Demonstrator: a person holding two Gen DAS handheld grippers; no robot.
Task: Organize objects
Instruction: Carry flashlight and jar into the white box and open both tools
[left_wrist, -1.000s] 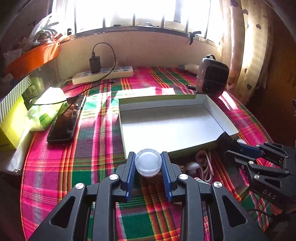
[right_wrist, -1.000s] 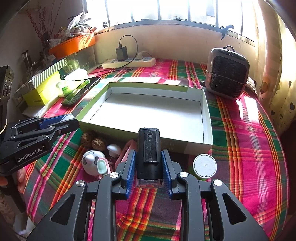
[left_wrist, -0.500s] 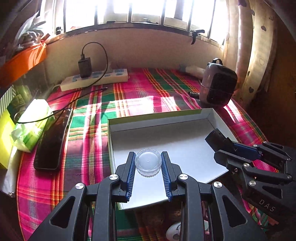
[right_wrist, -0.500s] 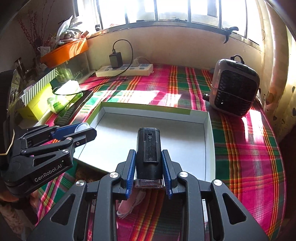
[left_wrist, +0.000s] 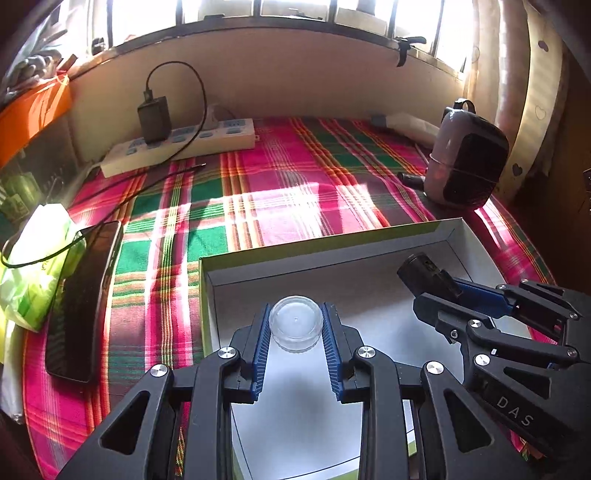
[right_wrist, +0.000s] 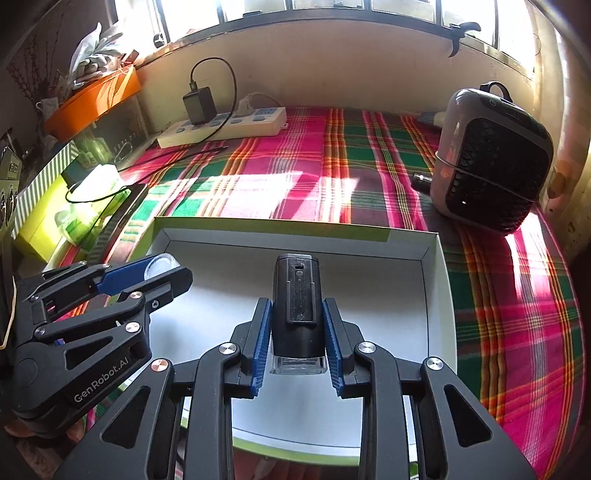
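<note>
One clear round jar (left_wrist: 294, 325) is clamped between the left tool's (left_wrist: 295, 334) blue pads, held over the white tray (left_wrist: 369, 291) beneath. One black device (right_wrist: 297, 306) is gripped by the right tool (right_wrist: 297, 332), above the same tray (right_wrist: 388, 295).

the left gripper (left_wrist: 295, 325) is clamping a clear round jar (left_wrist: 294, 322) above the white box (left_wrist: 456, 236), while the right gripper (left_wrist: 439, 291) is gripping a black device (left_wrist: 424, 275) beside it.
</note>
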